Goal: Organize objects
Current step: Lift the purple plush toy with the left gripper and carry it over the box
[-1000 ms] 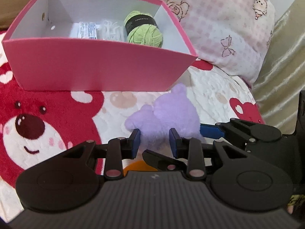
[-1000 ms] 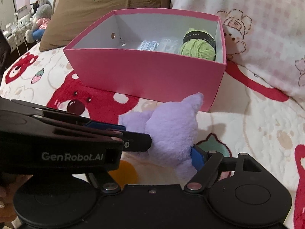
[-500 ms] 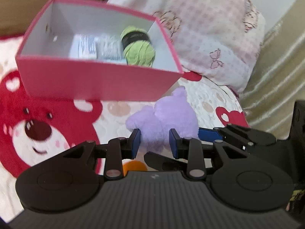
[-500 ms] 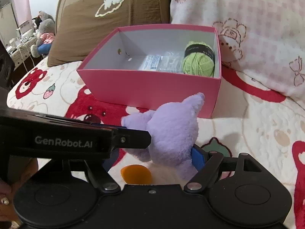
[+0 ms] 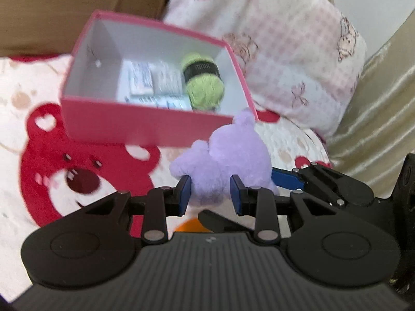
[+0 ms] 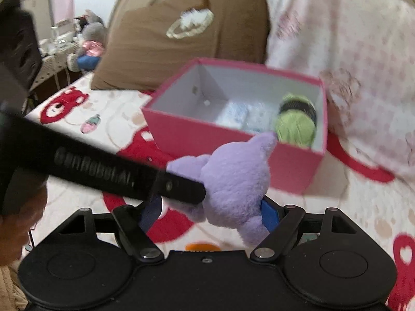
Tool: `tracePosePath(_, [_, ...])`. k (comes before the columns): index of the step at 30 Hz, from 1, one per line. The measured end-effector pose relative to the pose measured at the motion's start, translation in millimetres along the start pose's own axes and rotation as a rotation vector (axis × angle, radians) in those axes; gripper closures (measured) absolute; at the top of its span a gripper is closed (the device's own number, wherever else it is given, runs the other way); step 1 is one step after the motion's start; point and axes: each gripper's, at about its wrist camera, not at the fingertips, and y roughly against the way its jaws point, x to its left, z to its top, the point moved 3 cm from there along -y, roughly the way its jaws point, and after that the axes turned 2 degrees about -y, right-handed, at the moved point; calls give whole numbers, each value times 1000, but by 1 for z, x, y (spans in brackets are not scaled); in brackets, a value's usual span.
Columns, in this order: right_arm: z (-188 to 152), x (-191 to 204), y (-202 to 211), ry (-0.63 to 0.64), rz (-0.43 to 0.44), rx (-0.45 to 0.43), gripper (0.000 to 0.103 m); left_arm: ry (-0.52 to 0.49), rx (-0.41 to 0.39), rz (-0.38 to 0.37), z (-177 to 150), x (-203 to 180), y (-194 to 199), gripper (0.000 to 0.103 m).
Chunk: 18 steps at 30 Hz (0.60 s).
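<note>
A purple plush toy is held in the air in front of a pink box. My left gripper is shut on the toy's lower part. My right gripper is shut on the same toy from the other side; its blue pad shows beside the toy in the left wrist view. The box holds a green yarn ball and flat clear packets. The yarn lies at the box's right end.
The box rests on a white bedspread with red bear prints. A pink patterned pillow and a brown pillow stand behind it. A small orange object lies on the bed below the toy. A beige curtain hangs at right.
Both grippers have lifted the purple toy off the bed and higher, so that the views now look down into the box.
</note>
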Motion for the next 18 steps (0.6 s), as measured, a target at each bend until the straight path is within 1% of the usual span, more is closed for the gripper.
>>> tracePosePath(2, [6,7,-1,42,12,-12,20,8,-13,10,4,3,6,73])
tracePosePath(6, [20,17,-2,87,19,-31,20,0,-37,39,12,5,14,73])
tracePosePath(9, [29,20,-3,90,25,-34,22,-1,-29,64,18,6,16,73])
tracePosePath(12, [36,20,-4,86,36,-42,24,6,-31,74,26,7,20,73])
tracePosePath(15, [43,17,-4,79,40,-41,28,12,-41,87,36,7,24,73])
tracePosePath(18, [53,13,-3,66,65,-45,28,17,-42,94,50,7,24,73])
